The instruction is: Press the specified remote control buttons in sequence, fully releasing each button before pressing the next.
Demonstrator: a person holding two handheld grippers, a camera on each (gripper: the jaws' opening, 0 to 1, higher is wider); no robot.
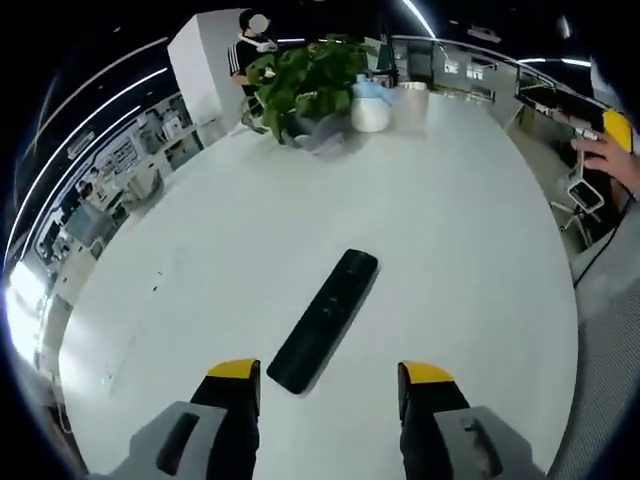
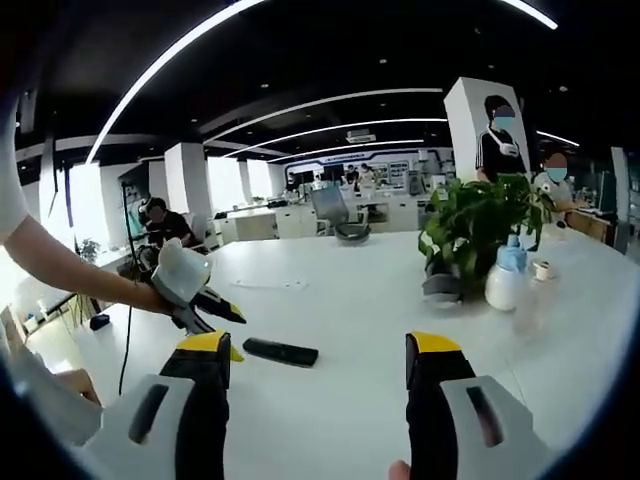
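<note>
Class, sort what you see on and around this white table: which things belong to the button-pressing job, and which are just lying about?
Belongs to the job:
- black remote control
- left gripper, jaws apart, just short of the remote
- right gripper, jaws apart

Just lying about:
- potted plant
- white bottle with a blue top
- small roll of tape
- white table itself

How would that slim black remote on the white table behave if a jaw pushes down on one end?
The slim black remote control lies flat and looks rigid, so it probably won't bend. On the smooth white table it may slide or pivot. Being long and narrow, an off-centre push would likely spin it.
</note>
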